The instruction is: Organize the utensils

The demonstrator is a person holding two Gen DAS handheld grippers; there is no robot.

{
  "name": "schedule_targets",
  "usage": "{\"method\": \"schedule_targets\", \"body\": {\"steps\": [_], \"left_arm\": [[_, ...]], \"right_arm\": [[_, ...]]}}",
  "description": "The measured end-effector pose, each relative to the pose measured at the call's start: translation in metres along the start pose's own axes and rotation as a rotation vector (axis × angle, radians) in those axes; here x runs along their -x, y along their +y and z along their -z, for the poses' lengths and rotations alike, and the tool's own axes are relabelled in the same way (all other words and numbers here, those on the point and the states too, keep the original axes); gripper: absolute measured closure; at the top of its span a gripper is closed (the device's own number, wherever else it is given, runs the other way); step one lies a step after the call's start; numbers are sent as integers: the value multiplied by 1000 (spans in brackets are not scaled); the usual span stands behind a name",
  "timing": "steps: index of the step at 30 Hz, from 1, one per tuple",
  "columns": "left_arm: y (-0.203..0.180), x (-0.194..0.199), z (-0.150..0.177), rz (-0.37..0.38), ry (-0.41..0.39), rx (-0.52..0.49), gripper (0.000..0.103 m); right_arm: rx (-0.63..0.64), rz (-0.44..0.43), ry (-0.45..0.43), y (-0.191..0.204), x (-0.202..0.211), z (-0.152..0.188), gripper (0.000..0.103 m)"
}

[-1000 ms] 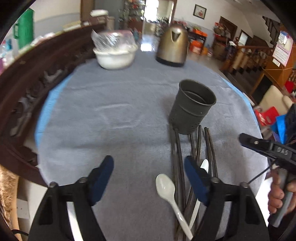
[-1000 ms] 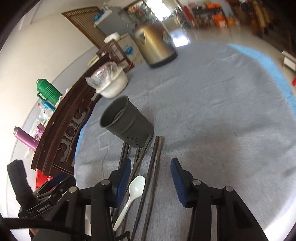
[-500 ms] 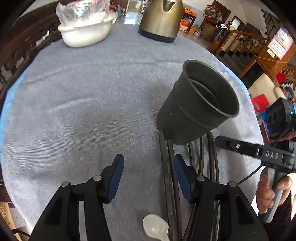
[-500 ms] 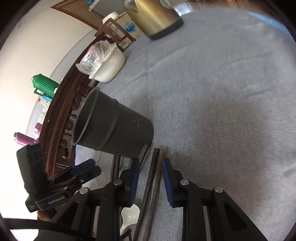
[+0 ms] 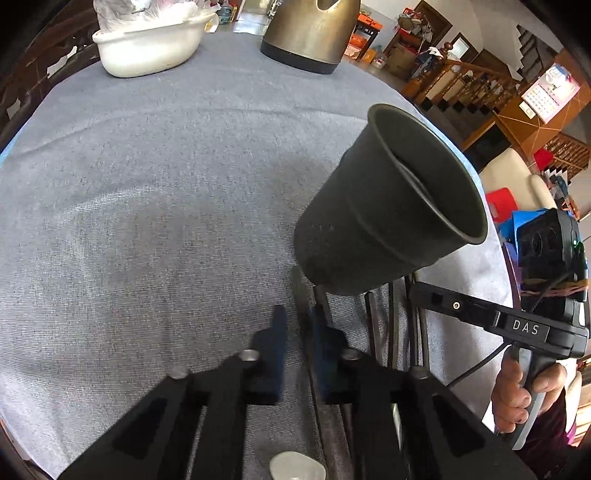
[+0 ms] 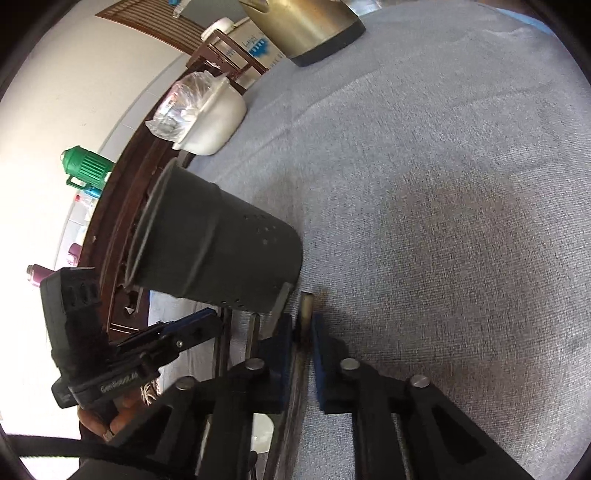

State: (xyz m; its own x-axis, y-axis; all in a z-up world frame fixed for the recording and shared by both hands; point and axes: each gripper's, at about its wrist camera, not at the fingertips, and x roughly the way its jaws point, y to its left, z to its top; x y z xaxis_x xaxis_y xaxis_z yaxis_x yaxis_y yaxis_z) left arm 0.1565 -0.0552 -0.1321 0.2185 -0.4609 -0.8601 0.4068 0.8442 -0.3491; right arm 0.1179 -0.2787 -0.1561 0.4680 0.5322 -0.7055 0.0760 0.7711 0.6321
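A dark grey perforated utensil holder (image 5: 388, 218) stands on the grey cloth-covered round table (image 5: 147, 184), its mouth open upward to take utensils. A row of long dark chopsticks (image 5: 371, 328) lies flat on the cloth just near of the holder, their far ends at its base, so each one has only a short lift into the cup.

The left gripper (image 5: 295, 332) is low over the leftmost chopsticks. Its blue-padded fingers (image 5: 277, 332) are narrowed to a slim gap with a dark stick running between them; whether the pads actually press on it cannot be told. The right gripper (image 6: 298, 334) is down at the right side of the row, its blue pads (image 6: 320, 343) drawn in close on either side of a pale-tipped chopstick (image 6: 305, 314), seemingly touching it, with the stick's far end poking out just right of the holder's base. Both tools appear to be taking hold near the far ends.

A white plastic spoon (image 5: 297, 467) lies on the cloth near the camera. At the far edge sit a brass-coloured electric kettle (image 5: 310, 33) and a white bowl (image 5: 147, 44) covered with plastic wrap, well apart from the work.
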Motion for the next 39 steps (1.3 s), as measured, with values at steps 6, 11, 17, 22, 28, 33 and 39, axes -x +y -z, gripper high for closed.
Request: {"method": "schedule_targets", "body": {"steps": [6,11,17,22,28,33,39], "left_arm": [[11,10,7,-22,-27,32,98],[16,36,16,-35,-82,42,98],[15,54,22,-85,-80,56,98],[28,29,11,-69,-6,140,64],[21,14,7,-90,-9,110,67],[22,9,2,-57,-4,125,92],[18,2,2,-49,0,109,92]], "right_arm": [[-10,-20,-43,-1,15,6,95],[0,-33,-105,1,41,13,95],[32,-57,-178,14,68,18,95],[-64,-21,-174,-4,70,20,91],[-120,21,-168,-19,60,14,52],[-32,109,-120,-7,40,6,71],[15,130,-94,-6,18,-1,80]]}}
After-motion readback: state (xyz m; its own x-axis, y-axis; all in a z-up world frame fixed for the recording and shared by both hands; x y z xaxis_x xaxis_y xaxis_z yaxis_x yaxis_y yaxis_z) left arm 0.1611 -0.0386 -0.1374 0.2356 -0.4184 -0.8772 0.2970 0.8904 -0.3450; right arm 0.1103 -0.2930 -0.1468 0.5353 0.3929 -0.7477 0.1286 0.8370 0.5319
